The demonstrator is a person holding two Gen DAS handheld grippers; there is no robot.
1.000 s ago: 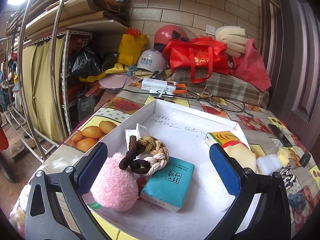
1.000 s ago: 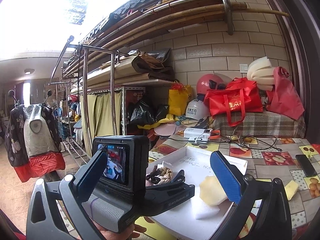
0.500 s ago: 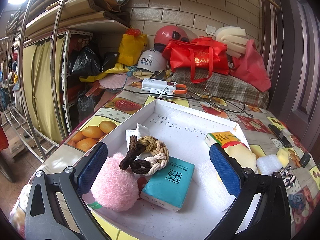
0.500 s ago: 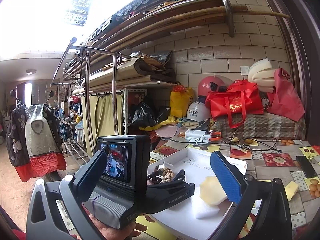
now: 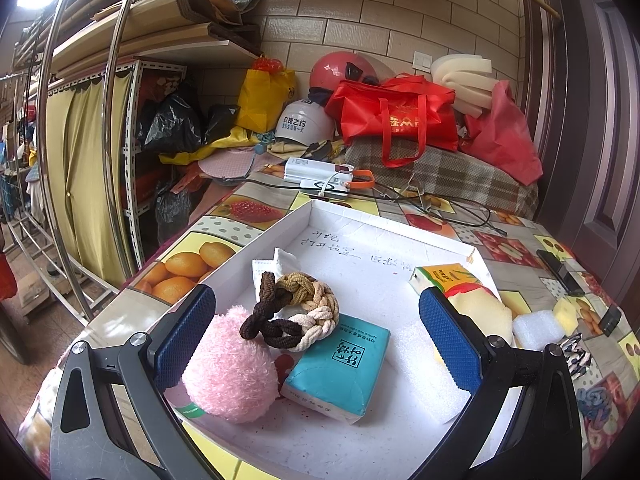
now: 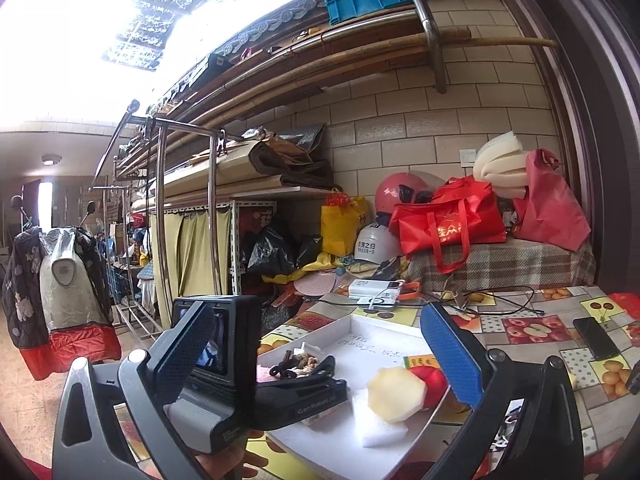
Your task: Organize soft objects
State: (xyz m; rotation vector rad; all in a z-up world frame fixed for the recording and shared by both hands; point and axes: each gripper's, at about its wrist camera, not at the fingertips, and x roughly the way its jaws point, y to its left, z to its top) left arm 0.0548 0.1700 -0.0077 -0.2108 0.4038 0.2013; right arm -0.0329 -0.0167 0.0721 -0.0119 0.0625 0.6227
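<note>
Left wrist: my left claw (image 5: pixel 316 336) hangs apart over the white tray (image 5: pixel 400 236), where pompom (image 5: pixel 228 368), braided rope (image 5: pixel 294 312) and tissue pack (image 5: pixel 340 364) lie gathered.

Right wrist: my right claw (image 6: pixel 320 352) gapes empty, raised behind; the sponge (image 6: pixel 396 390) seems propped on foam.
</note>
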